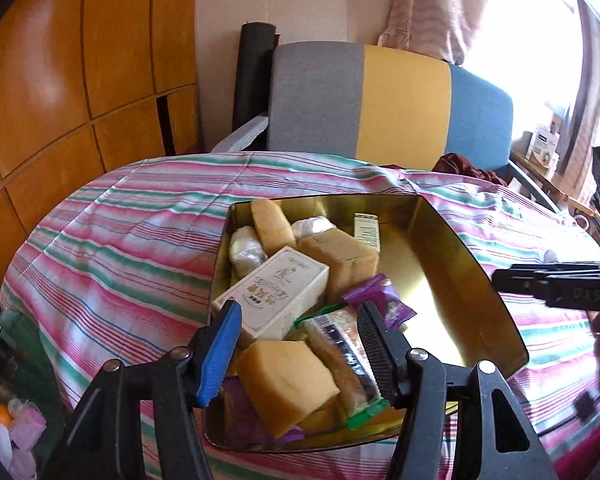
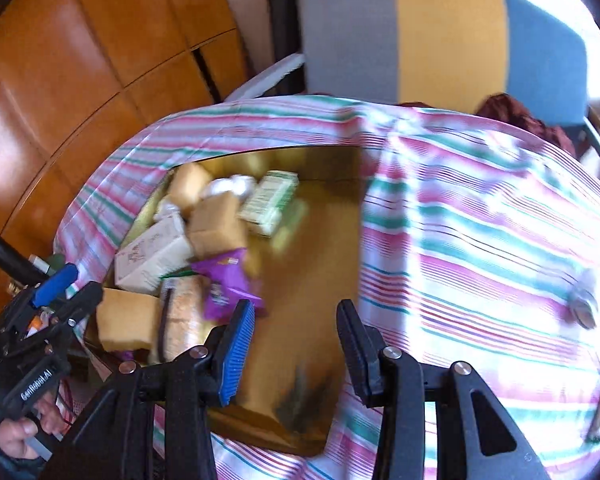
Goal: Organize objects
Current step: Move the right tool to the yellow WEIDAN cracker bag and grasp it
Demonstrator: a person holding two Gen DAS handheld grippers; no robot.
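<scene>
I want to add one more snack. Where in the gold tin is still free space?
The gold tin has bare floor on its right half, bordered by the right wall and the purple packet. The left half is crowded with cakes and the white box.

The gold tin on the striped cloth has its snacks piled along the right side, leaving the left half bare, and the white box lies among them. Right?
Not quite. In the left wrist view the snacks fill the left side of the gold tin; its right half is bare. The rest holds: the tin sits on the striped cloth, and the white box lies among the snacks.
</scene>
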